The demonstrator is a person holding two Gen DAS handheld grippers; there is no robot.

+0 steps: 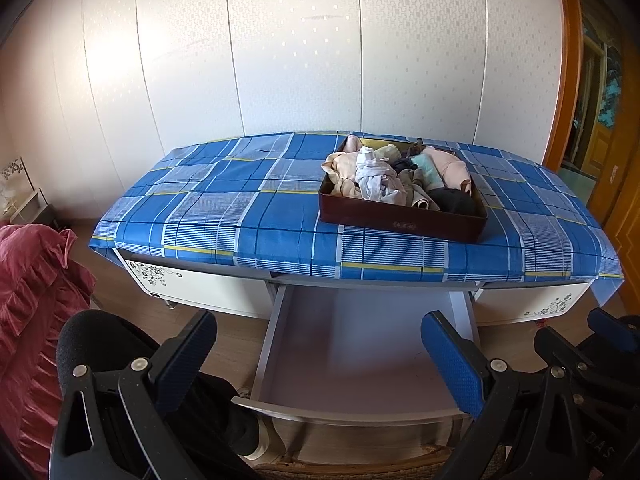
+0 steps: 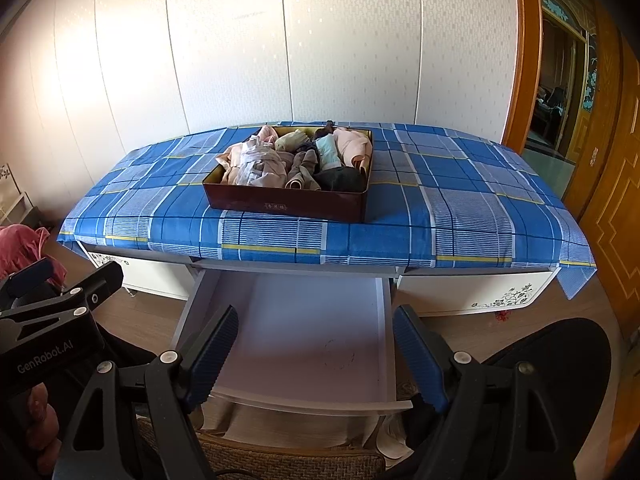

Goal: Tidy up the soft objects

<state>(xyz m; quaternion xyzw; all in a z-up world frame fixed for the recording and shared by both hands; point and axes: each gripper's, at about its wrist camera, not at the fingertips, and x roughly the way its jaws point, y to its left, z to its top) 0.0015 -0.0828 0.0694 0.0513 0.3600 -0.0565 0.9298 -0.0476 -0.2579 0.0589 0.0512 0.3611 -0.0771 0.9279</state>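
Observation:
A dark red box [image 1: 402, 222] [image 2: 288, 204] full of rolled and crumpled soft clothes [image 1: 384, 178] [image 2: 276, 160] stands on a desk covered with a blue plaid cloth [image 1: 224, 208] [image 2: 460, 208]. Below the desk's front edge a white drawer [image 1: 356, 360] [image 2: 304, 332] is pulled out and holds nothing. My left gripper [image 1: 320, 356] is open and empty, above the drawer. My right gripper [image 2: 316, 356] is open and empty, also above the drawer. The right gripper shows at the left wrist view's right edge [image 1: 592, 344]; the left gripper shows at the right wrist view's left edge [image 2: 60, 300].
White panelled wall behind the desk. A red ruffled bedcover [image 1: 28, 308] lies at the left. A wooden door frame [image 2: 528, 52] and orange doors stand at the right. A woven seat [image 2: 292, 460] sits under the drawer front. White floral cabinet fronts [image 2: 476, 292] flank the drawer.

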